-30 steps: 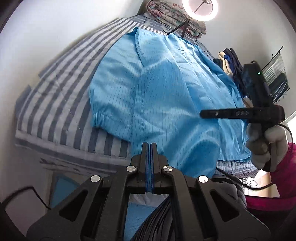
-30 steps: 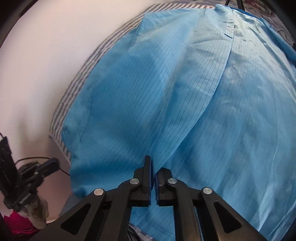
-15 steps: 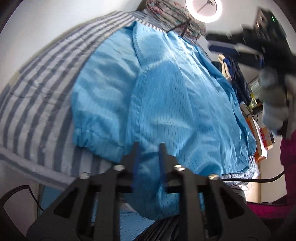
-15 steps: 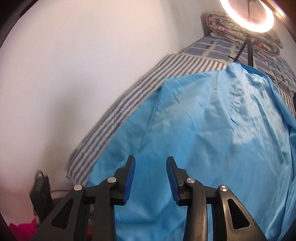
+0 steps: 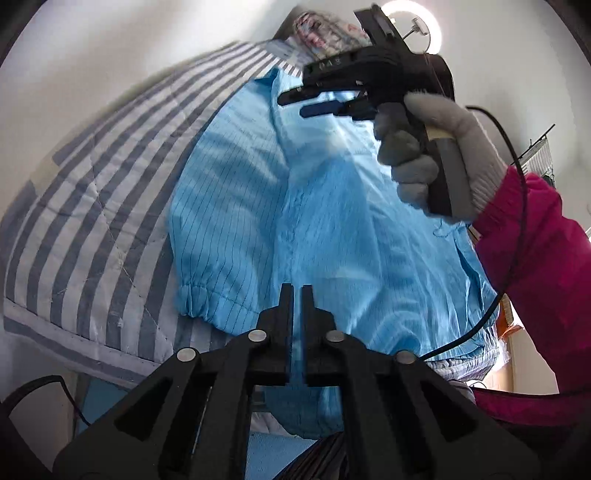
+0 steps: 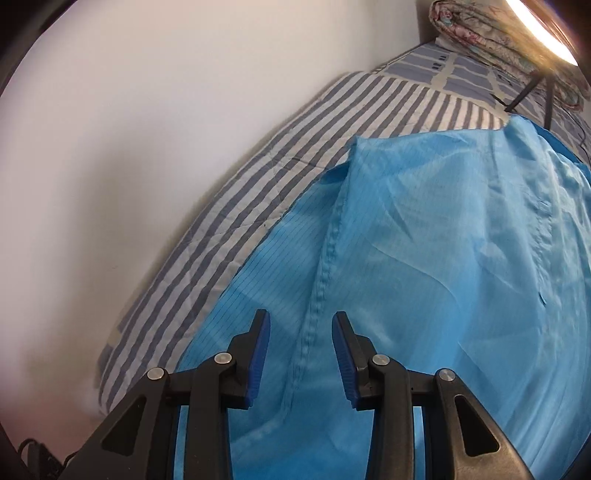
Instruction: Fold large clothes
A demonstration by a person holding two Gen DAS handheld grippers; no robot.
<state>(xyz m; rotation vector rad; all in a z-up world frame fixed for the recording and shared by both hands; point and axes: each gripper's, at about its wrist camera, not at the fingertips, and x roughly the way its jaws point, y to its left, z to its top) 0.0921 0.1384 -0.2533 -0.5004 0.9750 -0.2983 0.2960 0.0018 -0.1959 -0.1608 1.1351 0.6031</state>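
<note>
A large light-blue pinstriped garment [image 5: 332,229] lies spread on a striped bed, its elastic cuff [image 5: 192,299] near the bed's front edge and its hem hanging over that edge. My left gripper [image 5: 297,295] hovers over the lower part with its jaws a narrow gap apart, holding nothing. My right gripper [image 6: 299,325] is open and empty, above the sleeve seam [image 6: 325,258] of the garment [image 6: 424,277]. In the left wrist view the right gripper [image 5: 295,105] is held by a gloved hand over the collar area.
The striped blue-and-white bedspread [image 5: 92,206] covers the bed against a white wall [image 6: 147,129]. A folded floral quilt [image 6: 491,33] and a ring light [image 5: 413,29] on a stand sit at the far end. A cable [image 5: 491,314] hangs from the right gripper.
Both grippers let go of the garment's lower edge. The right gripper opened, rose and moved up toward the collar and shoulder. The left gripper opened, then narrowed to a small gap.
</note>
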